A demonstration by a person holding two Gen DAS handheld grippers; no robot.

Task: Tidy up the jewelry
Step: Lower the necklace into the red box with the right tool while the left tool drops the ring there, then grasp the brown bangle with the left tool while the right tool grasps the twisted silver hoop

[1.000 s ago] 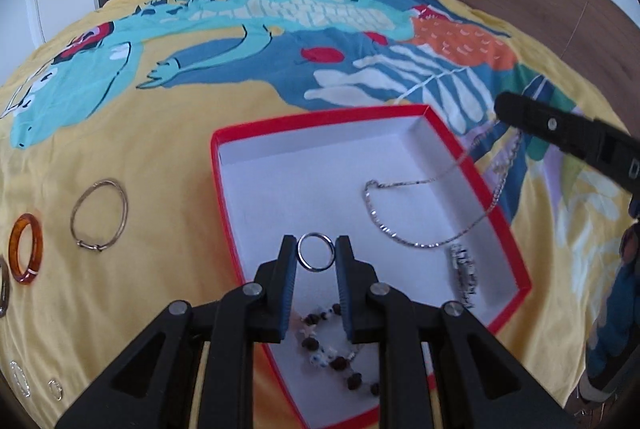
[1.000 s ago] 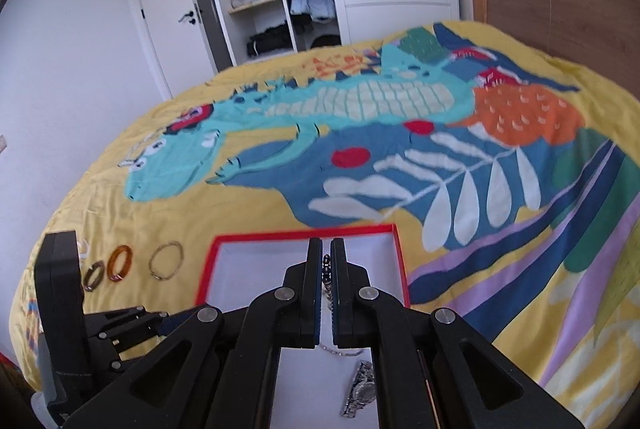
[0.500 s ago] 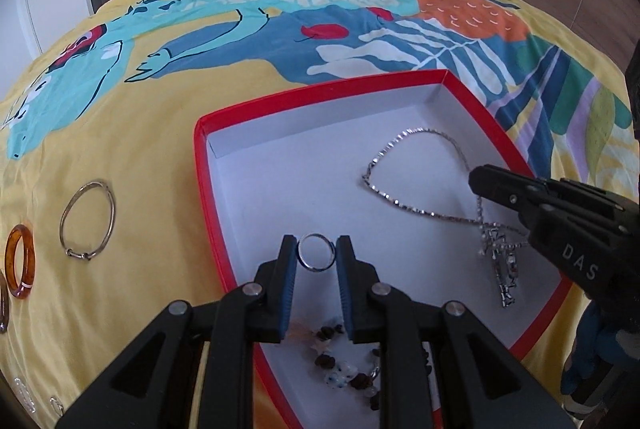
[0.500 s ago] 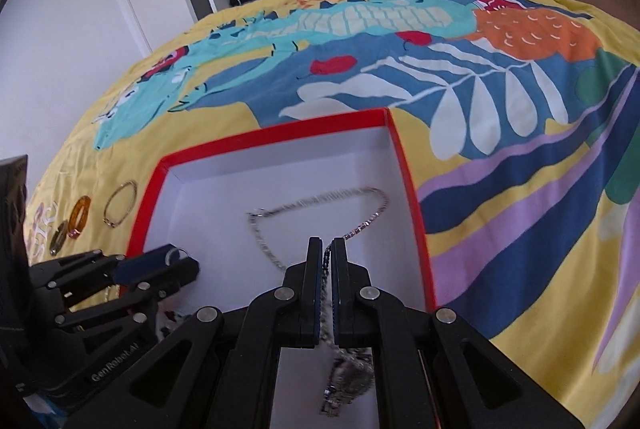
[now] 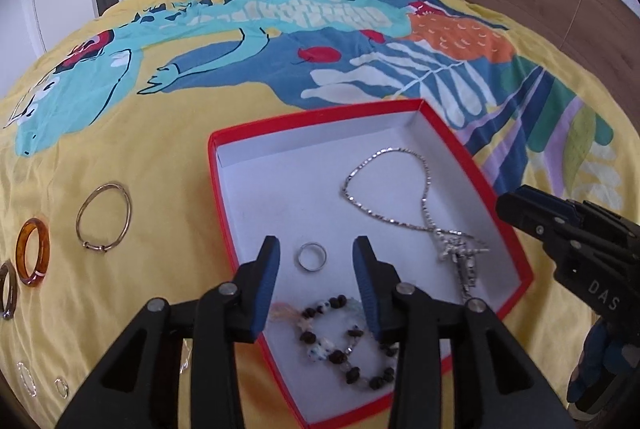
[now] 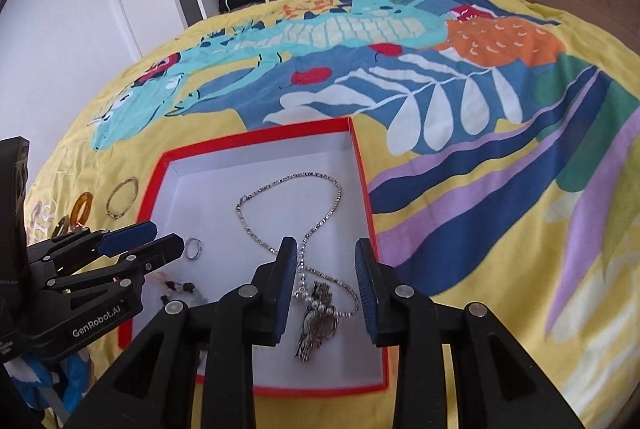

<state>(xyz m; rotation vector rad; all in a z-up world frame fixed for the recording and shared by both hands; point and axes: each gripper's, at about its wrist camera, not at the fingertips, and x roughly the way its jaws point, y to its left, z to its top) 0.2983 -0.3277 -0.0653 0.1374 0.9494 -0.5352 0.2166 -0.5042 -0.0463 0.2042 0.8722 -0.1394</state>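
Jewelry lies in a red box [image 5: 218, 189] on a bright bedspread [image 5: 160, 117]. The left gripper [image 5: 316, 269] is wide apart and holds nothing. A small silver ring [image 5: 311, 257] sits flat on the white floor of the box, right between its two tips and touching neither. A bead bracelet [image 5: 340, 341] lies under the gripper, closer to the hand.

The right gripper [image 6: 326, 275] is wide too and holds nothing. A silver necklace [image 6: 288, 213] lies in the box ahead of it, and its pendant [image 6: 316, 329] rests between the tips.

To the left of the left gripper, outside the box, a thin gold bangle [image 5: 105, 216] and an orange ring [image 5: 33, 252] lie on the bedspread, just apart from each other.
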